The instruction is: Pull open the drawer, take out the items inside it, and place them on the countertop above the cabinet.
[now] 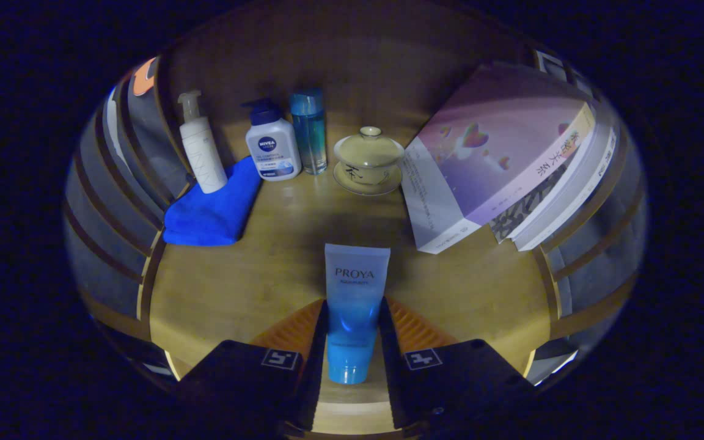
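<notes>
A light blue squeeze tube [353,305] sits between my fingers, cap toward me and flat crimped end pointing away. My gripper [352,333] is shut on the blue tube, both fingers pressing its sides, just over the wooden countertop [248,287]. Beyond the fingers the countertop carries a folded blue cloth [214,208], a white pump bottle [202,146], a white bottle with a dark blue pump [271,143] and a clear blue bottle [309,131].
A lidded ceramic tea cup on a saucer [369,160] stands at the back middle. A stack of books [511,165] lies at the back right. Slatted wooden side rails [120,201] border the countertop on both sides. Bare wood lies just ahead of the tube.
</notes>
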Motion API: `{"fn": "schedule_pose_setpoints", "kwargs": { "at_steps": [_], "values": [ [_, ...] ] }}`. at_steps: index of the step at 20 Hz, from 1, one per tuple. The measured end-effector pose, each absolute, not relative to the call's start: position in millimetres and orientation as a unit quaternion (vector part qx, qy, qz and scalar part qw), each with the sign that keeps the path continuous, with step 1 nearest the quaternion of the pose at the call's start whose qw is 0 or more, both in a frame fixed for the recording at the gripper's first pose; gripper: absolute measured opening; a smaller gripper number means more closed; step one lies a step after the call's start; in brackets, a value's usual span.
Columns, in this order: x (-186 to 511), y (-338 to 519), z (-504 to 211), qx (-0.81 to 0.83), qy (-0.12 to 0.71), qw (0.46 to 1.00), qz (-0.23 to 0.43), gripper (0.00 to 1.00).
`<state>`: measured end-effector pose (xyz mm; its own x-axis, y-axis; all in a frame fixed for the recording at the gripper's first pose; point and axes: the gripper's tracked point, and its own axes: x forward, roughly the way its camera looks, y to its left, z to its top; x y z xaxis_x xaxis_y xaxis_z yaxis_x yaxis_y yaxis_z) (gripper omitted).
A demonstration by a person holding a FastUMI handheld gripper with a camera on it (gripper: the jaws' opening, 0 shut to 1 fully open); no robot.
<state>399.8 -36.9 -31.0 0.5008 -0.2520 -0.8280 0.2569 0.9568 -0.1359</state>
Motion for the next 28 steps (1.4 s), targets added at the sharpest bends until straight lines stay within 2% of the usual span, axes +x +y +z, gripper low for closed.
{"fn": "schedule_pose_setpoints", "kwargs": {
  "at_steps": [11, 16, 25, 27, 28],
  "values": [
    [379.6, -17.4, -1.8, -0.001, 0.437, 0.893, -0.111, 0.57],
    [343.1, -1.6, 10.6, -0.007, 0.424, 0.902, -0.079, 0.65],
    [263.9, 43.3, 68.4, -0.007, 0.359, 0.933, -0.02, 0.67],
    [246.8, 51.4, 77.7, -0.015, 0.34, 0.94, -0.012, 0.74],
    [239.6, 51.9, 81.2, -0.02, 0.331, 0.943, -0.013, 0.74]
  ]
}}
